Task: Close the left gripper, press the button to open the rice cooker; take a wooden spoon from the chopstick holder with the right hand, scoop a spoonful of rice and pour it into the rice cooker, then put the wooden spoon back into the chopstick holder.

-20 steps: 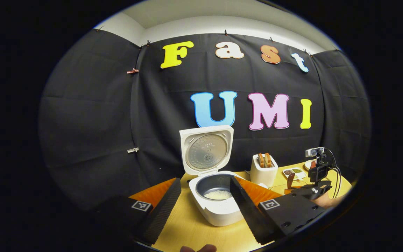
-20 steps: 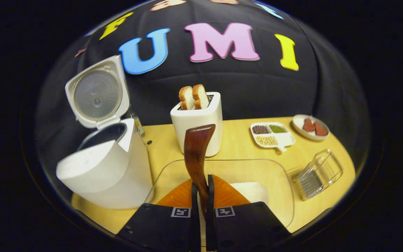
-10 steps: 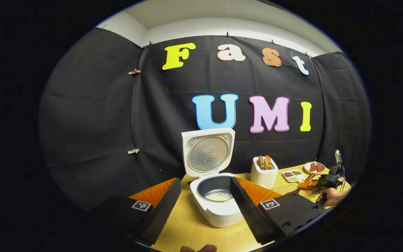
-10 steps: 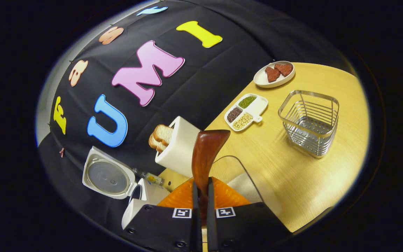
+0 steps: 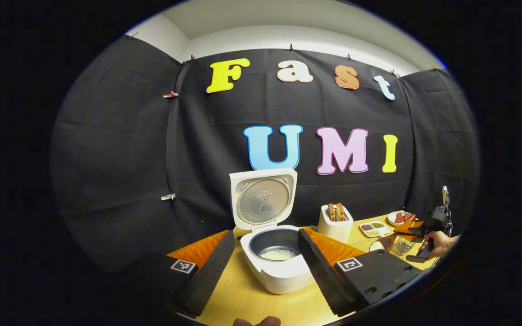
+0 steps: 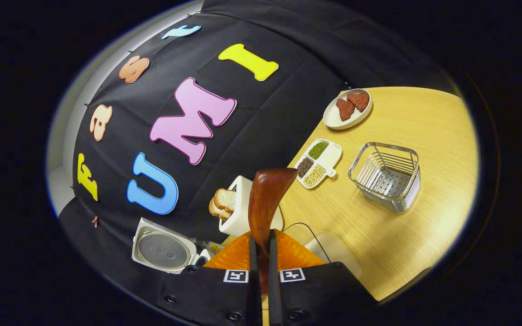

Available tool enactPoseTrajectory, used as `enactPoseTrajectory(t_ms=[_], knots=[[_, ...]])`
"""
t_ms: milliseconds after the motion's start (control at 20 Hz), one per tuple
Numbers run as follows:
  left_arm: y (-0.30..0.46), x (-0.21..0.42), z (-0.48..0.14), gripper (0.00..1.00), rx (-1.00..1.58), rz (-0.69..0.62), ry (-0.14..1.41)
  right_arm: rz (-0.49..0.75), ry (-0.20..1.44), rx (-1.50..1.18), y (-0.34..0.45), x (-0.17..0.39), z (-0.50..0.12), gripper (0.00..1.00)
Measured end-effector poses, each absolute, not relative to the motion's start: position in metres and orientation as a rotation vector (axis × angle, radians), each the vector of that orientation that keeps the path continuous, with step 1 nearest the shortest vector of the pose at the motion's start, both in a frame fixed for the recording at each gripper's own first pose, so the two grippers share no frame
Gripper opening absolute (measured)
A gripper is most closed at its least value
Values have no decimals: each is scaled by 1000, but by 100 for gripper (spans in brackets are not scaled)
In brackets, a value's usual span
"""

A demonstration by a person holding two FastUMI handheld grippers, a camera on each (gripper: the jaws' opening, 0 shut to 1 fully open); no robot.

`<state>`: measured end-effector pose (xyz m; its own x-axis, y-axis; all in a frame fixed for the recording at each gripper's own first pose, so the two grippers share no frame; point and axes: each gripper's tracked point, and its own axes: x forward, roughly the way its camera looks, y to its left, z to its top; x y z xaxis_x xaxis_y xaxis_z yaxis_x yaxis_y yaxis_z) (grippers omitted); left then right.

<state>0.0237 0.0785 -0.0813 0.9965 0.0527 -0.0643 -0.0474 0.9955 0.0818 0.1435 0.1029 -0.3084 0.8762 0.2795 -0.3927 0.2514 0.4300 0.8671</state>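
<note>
Between the right gripper's [image 6: 261, 262] clamped fingers, the wooden spoon [image 6: 265, 201], wire chopstick holder [image 6: 385, 176] ahead to its right, left gripper [image 5: 261, 265] spread wide, open rice cooker [image 5: 275, 253] just beyond its fingers.

Black hand-held gripper [image 6: 261, 253] bodies bear square markers and screws.

- We see the white rice cooker [image 5: 275, 267] on the wooden table, lid [image 5: 262, 199] swung fully up and standing upright behind the pot.
- Its dark inner pot [image 5: 273, 242] holds a thin layer of white rice [image 5: 277, 254] at the bottom.
- We see the dark brown wooden spoon [image 6: 264, 199] pinched by its handle, its broad end pointing away and curving slightly.
- The chopstick holder [image 6: 385, 175], a square wire basket, stands upright on the table, well apart from the spoon.
</note>
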Motion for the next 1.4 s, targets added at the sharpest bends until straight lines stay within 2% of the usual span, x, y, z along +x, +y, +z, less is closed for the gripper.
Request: enactPoseTrajectory(t_ms=[350,750,950,1000,1050,1150,1400], knots=[[85,20,-85,97,48,51,72,92,516,1203,122,158,-244,10],[109,18,-87,97,54,77,61,223,511,1319,201,187,-173,10],[125,17,-93,97,66,97,64,291,542,1335,265,205,-156,10],[129,18,-93,97,69,102,64,310,547,1319,281,209,-153,15],[132,19,-93,97,72,105,64,325,553,1307,297,211,-152,10],[137,20,-92,97,74,111,61,352,569,1288,328,217,-152,10],[144,19,-95,96,54,116,57,314,559,1119,368,235,-163,10]])
